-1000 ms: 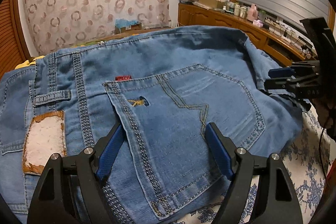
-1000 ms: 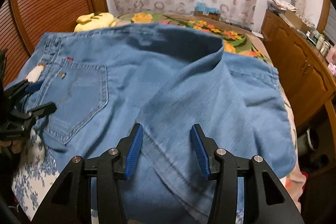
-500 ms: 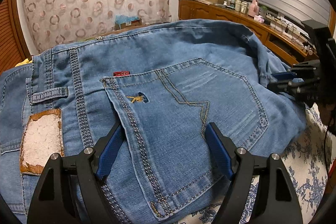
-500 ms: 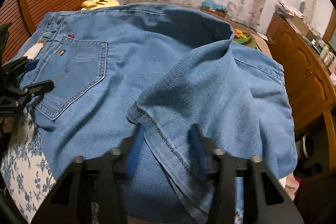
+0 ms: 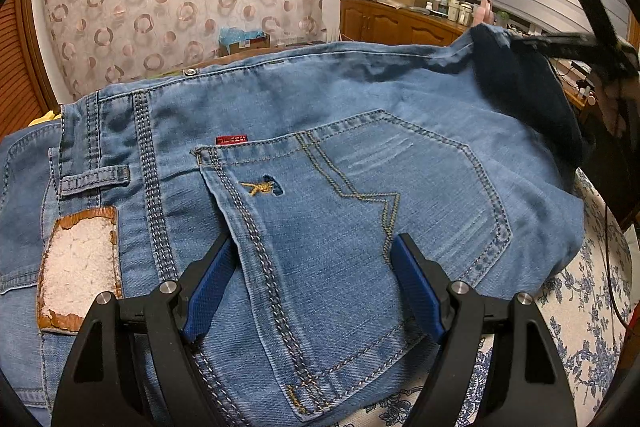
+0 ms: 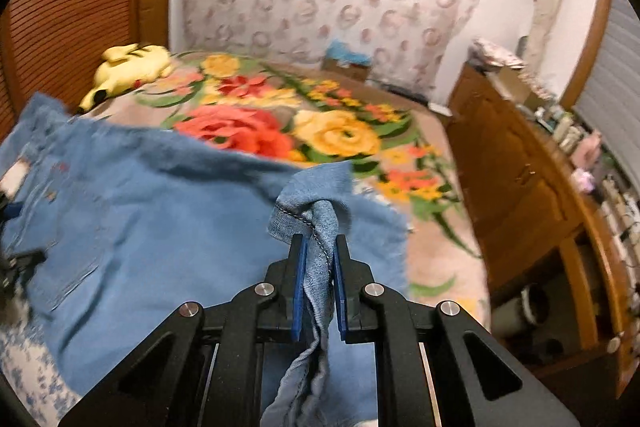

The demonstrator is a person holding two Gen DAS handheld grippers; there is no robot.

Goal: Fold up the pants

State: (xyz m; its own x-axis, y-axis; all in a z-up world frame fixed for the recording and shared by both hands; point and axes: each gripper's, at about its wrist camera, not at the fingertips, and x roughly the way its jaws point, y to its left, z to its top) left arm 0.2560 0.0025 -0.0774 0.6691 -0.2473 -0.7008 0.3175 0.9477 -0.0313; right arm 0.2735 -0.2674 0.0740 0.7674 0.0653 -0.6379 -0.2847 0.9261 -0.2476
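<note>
Light blue jeans (image 5: 360, 155) lie on the bed, back pocket and waistband up, with a worn leather patch (image 5: 78, 267) at the left. My left gripper (image 5: 312, 279) is open, its blue pads resting on the denim either side of the pocket's lower edge. My right gripper (image 6: 319, 255) is shut on a bunched hem of the jeans (image 6: 316, 227) and holds it lifted above the bed. In the left wrist view the right gripper (image 5: 560, 43) shows at the upper right, with the raised fabric hanging from it.
A floral blanket (image 6: 328, 131) covers the bed behind the jeans. A yellow plush toy (image 6: 128, 67) lies at the far left. A blue-flowered sheet (image 5: 580, 307) is under the jeans. A wooden cabinet (image 6: 520, 187) with clutter on top stands to the right.
My right gripper has shut on the hem of the jeans and lifted it up. The floral blanket behind is now uncovered. My left gripper has stayed open on the pocket.
</note>
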